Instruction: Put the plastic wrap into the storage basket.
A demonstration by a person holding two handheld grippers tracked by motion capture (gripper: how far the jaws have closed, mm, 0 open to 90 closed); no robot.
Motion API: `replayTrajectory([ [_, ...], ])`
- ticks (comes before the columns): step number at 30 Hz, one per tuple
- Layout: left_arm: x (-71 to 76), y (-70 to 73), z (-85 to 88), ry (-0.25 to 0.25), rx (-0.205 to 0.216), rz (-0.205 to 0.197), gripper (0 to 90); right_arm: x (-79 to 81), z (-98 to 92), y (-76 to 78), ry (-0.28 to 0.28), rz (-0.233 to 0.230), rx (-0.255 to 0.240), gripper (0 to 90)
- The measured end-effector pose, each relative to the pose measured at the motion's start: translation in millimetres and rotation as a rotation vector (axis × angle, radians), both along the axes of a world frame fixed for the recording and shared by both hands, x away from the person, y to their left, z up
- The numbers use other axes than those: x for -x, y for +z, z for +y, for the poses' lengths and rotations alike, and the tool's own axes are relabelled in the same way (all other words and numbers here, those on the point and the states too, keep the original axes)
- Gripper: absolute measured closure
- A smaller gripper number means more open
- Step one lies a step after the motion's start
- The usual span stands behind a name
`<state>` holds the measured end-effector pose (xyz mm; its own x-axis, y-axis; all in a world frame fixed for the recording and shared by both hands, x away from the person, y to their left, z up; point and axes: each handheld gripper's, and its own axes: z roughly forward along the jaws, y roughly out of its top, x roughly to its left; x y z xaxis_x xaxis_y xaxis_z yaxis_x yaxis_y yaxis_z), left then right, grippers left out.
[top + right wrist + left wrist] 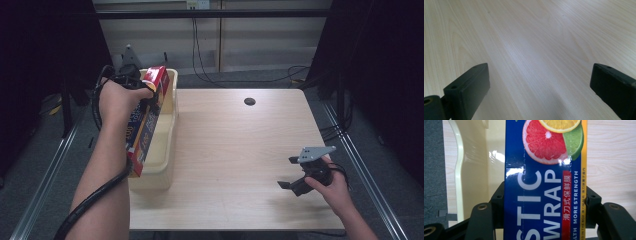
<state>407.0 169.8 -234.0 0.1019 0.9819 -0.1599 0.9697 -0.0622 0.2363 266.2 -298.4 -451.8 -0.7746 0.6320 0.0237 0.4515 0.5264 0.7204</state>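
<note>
At the table's left edge: a cream plastic bin (167,150) sits on the light wood table (235,150), its long side running away from the person.
Box: a long plastic wrap box (145,125), blue with red ends, is held over the bin, tilted with its far end raised above the bin's far rim (whether its near end touches the bin cannot be told).
Left gripper: the left gripper (545,202) is clamped across the box's width, a black jaw pressed on each long side; its own view shows citrus slices and white lettering on the blue face.
Left hand: the left hand (117,97) grips the tool near the box's far end, a black cable trailing along the forearm.
Right gripper: the right gripper (290,172) hovers low over the table's near right part, jaws spread wide with nothing between them; its own view shows bare wood grain between them.
Right hand: the right hand (332,187) holds it.
Table hole: a dark round hole (249,101) lies near the table's far edge.
</note>
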Motion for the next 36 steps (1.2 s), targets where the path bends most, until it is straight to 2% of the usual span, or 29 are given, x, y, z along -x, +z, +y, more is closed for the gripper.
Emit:
replayTrajectory([
  [5, -0.3, -5.2, 0.0, 0.016, 0.000, 0.002, 40.3, -0.9, 0.8, 0.7, 0.002, 0.002, -0.002, 2.5],
  [10, -1.6, -14.5, -0.3, 0.013, 0.008, 0.020, 40.3, -1.2, 0.7, 0.6, 0.004, 0.002, -0.006, 2.5],
  [20, -1.8, -27.8, 3.5, 0.033, -0.002, 0.032, 40.2, -0.9, 0.4, 1.0, 0.002, 0.002, -0.002, 2.5],
  [32, -4.1, -42.0, 3.9, 0.033, -0.002, 0.060, 40.1, -0.6, 0.6, 0.9, 0.003, 0.003, 0.000, 2.5],
  [36, -4.3, -45.9, 4.1, 0.040, 0.010, 0.070, 40.1, -0.4, 0.6, 0.9, 0.008, -0.001, 0.000, 2.5],
])
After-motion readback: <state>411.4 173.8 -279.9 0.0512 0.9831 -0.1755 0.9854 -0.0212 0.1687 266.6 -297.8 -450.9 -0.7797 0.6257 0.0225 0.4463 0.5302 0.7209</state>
